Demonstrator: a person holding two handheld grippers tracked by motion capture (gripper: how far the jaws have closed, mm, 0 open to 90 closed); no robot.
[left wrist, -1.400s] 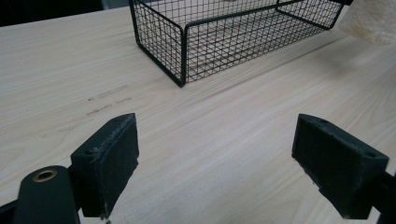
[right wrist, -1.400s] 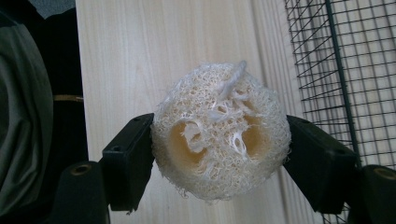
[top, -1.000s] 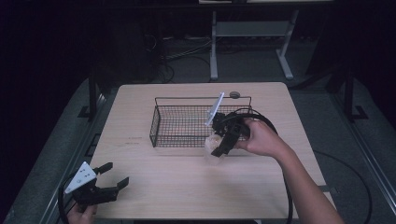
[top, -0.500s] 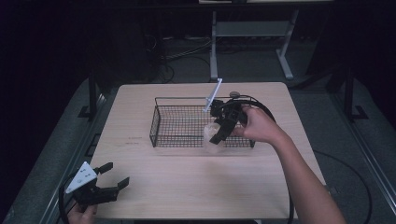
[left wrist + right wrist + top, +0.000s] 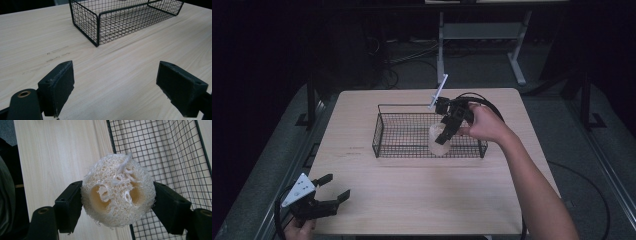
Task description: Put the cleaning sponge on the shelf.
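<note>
The right gripper [image 5: 117,195] pinches one pale loofah sponge [image 5: 117,191] between its two black jaws, one jaw pressed to each side. In the high view this gripper [image 5: 447,131] hangs tilted over the near right part of one black wire basket [image 5: 384,131], and the sponge [image 5: 439,142] sits at the basket's front wall; whether it touches the mesh floor cannot be told. The right hand [image 5: 484,122] grips the tool from behind. The basket stands on one light wooden table [image 5: 422,195], toward its far side. At the table's near left corner, the left gripper [image 5: 331,192] rests low with its jaws spread wide and nothing between them; its view faces the basket [image 5: 120,20] across bare wood.
</note>
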